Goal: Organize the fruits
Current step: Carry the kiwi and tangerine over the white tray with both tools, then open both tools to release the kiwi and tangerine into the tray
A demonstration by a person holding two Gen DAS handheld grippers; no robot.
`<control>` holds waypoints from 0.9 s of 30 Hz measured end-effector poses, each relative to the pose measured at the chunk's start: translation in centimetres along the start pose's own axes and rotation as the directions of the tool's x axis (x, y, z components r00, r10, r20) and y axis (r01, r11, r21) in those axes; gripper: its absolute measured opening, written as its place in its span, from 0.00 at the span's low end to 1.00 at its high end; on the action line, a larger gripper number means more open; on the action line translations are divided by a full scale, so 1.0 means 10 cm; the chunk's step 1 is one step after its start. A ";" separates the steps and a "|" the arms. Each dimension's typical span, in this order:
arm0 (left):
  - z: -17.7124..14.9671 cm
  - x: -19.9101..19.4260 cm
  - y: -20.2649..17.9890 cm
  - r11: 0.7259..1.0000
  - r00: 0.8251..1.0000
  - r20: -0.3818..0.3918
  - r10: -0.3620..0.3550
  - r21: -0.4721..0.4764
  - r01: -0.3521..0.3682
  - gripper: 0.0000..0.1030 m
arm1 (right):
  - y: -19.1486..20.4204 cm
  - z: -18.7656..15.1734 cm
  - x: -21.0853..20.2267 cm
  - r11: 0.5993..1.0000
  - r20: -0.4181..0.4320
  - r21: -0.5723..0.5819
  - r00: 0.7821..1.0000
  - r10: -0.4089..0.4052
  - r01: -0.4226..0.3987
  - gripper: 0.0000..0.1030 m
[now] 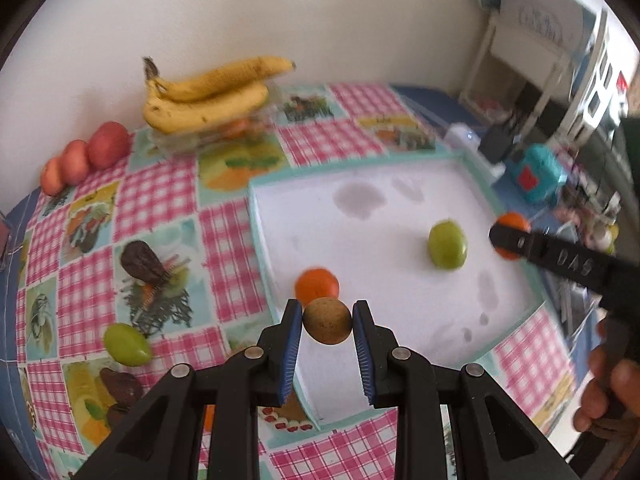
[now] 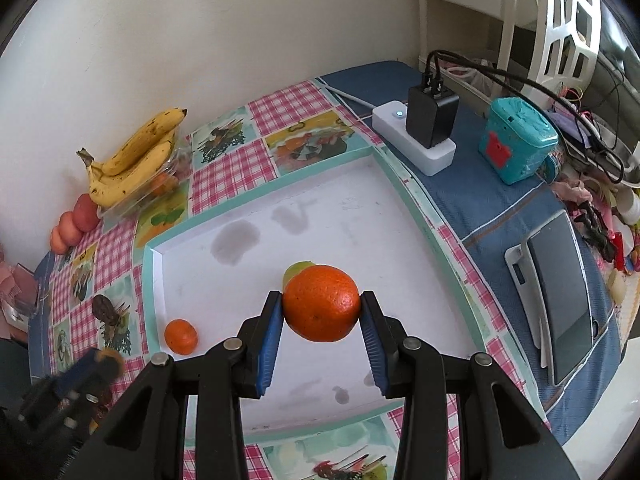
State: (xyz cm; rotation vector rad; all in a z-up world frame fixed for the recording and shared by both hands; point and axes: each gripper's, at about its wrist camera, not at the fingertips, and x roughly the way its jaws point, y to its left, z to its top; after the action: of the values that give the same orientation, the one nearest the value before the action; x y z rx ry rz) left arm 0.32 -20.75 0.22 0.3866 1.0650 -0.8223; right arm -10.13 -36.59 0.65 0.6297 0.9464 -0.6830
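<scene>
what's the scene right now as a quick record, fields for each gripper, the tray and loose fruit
left gripper: shut on a small brown fruit, over the tray's near edge
right gripper: shut on a large orange, above the tray
tray: holds a small orange and a green fruit
tablecloth: green fruit lying loose
by the wall: bananas, red fruits

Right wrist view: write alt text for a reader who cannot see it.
The right tongs grip a large orange over a white tray on a checked tablecloth. A smaller orange lies in the tray, a green fruit peeks out behind the held one, and bananas sit near the wall.
</scene>
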 end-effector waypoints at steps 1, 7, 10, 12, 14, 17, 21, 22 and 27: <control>-0.02 0.05 -0.02 1.000 1.000 -0.015 0.001 0.005 -0.001 0.27 | -0.01 -0.01 0.04 1.000 -0.012 0.002 1.000 0.001 -0.001 0.39; -0.14 0.35 -0.14 0.999 0.995 -0.096 0.006 0.034 -0.003 0.27 | -0.12 -0.05 0.28 0.999 -0.076 0.021 0.997 -0.024 0.025 0.39; -0.18 0.47 -0.17 0.999 0.992 -0.128 0.009 0.042 -0.004 0.27 | -0.19 -0.09 0.40 0.999 -0.110 0.031 0.993 -0.041 0.045 0.39; -0.20 0.53 -0.19 0.999 0.989 -0.144 0.009 0.043 -0.003 0.27 | -0.22 -0.10 0.48 0.998 -0.133 0.036 0.990 -0.042 0.047 0.39; -0.21 0.57 -0.19 0.999 0.988 -0.154 0.011 0.044 -0.004 0.27 | -0.26 -0.12 0.54 0.998 -0.148 0.043 0.988 -0.045 0.051 0.39; -0.23 0.57 -0.20 0.999 0.988 -0.154 0.012 0.046 -0.005 0.27 | -0.28 -0.13 0.60 0.997 -0.159 0.038 0.986 -0.055 0.062 0.39; -0.24 0.57 -0.21 0.999 0.988 -0.156 0.008 0.042 -0.002 0.27 | -0.28 -0.13 0.63 0.997 -0.169 0.039 0.984 -0.058 0.065 0.39; -0.24 0.58 -0.21 0.999 0.988 -0.156 0.008 0.040 -0.002 0.27 | -0.28 -0.14 0.65 0.997 -0.173 0.039 0.983 -0.059 0.067 0.39; -0.21 0.59 -0.19 0.999 0.988 -0.154 0.006 0.041 0.001 0.28 | -0.29 -0.16 0.67 0.997 -0.180 0.046 0.982 -0.060 0.070 0.39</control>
State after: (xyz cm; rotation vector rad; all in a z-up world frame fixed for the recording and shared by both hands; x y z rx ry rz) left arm -1.03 -23.03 -5.75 0.4918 1.1923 -0.8227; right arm -10.35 -38.84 -6.44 0.7174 1.1227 -0.7193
